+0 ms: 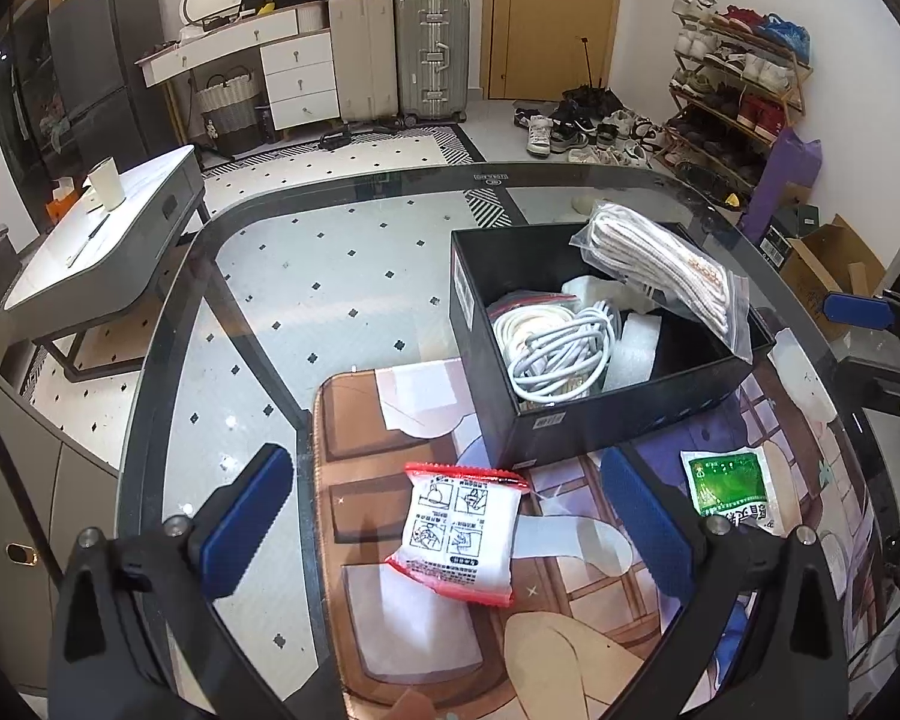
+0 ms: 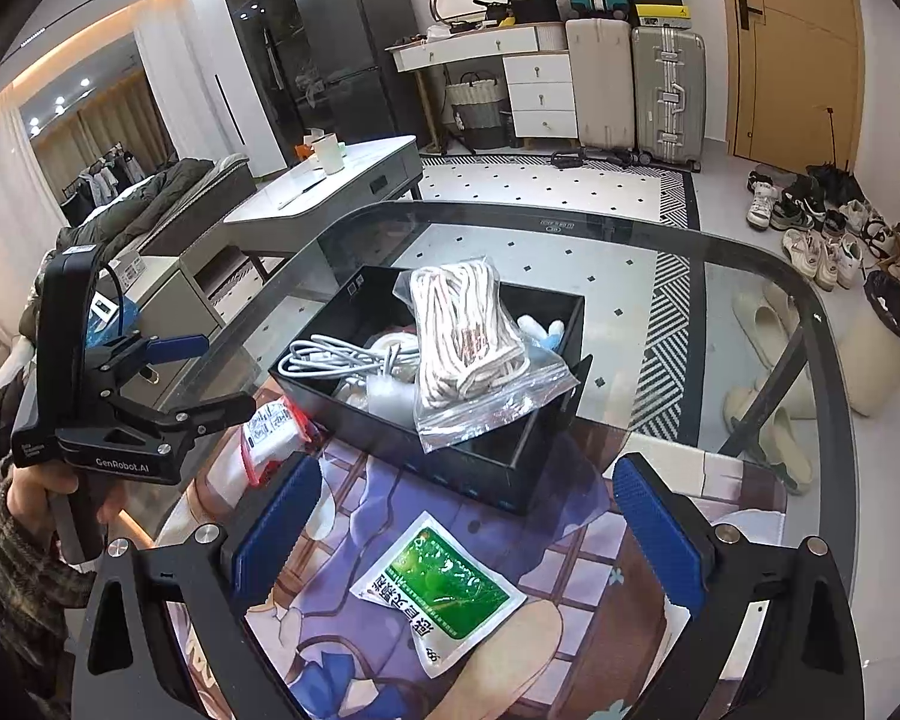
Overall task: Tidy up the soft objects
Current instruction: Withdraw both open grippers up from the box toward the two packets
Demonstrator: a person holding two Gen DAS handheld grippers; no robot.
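Both tools gape wide, empty. Left tool (image 1: 450, 516) straddles the red pack (image 1: 459, 534) — lower squarely, pinch its middle. Green pack (image 2: 441, 591) waits under the right tool (image 2: 471, 531); box (image 2: 450, 450) at 12 o'clock.

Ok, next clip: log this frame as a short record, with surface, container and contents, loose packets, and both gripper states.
surface: glass table with a printed mat on it
container: black box, open top, standing on the mat
contents: coiled white cable; bagged rope lying tilted over the box rim
loose packets: red-edged white packet and green packet, both on the mat, outside the box
left gripper: open, empty, red-edged packet between the fingers' line
right gripper: open, empty, over the green packet
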